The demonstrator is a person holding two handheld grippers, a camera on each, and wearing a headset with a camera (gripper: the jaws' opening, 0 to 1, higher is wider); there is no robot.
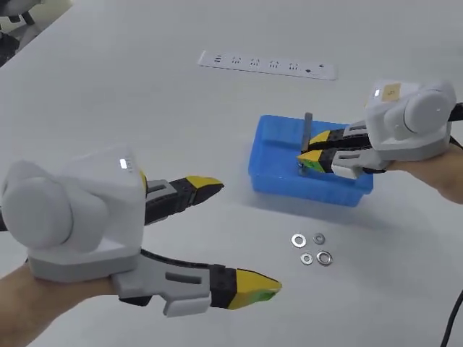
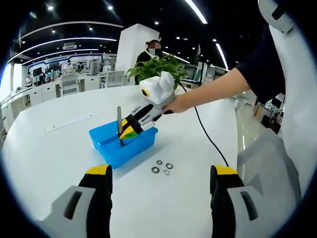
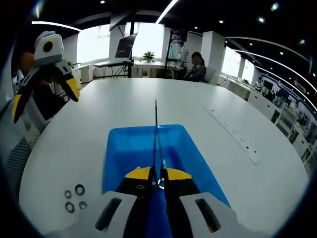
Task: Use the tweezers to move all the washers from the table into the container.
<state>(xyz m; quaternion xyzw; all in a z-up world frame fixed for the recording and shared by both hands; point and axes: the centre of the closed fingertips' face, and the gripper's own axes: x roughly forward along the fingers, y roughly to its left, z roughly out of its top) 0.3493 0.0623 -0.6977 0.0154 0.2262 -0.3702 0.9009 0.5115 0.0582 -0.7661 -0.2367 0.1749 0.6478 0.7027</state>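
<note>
Four washers [image 1: 298,240] lie on desk [image 1: 145,108] just beside blue container [image 1: 278,155], not yet moved. Right gripper [image 1: 309,153] jaws clenched on tweezers [image 1: 308,124] over container. Left gripper [image 1: 244,236] jaws released, empty.

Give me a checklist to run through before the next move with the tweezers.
1. Tweezers held firmly: ok, the right gripper is shut on them.
2. Tweezers over the blue container: ok.
3. Tweezer tips empty: cannot tell, too small to read.
4. All washers in the container: not ok, four washers lie on the table beside it.
5. Left gripper out of the way: ok, open and apart from the washers.
</note>
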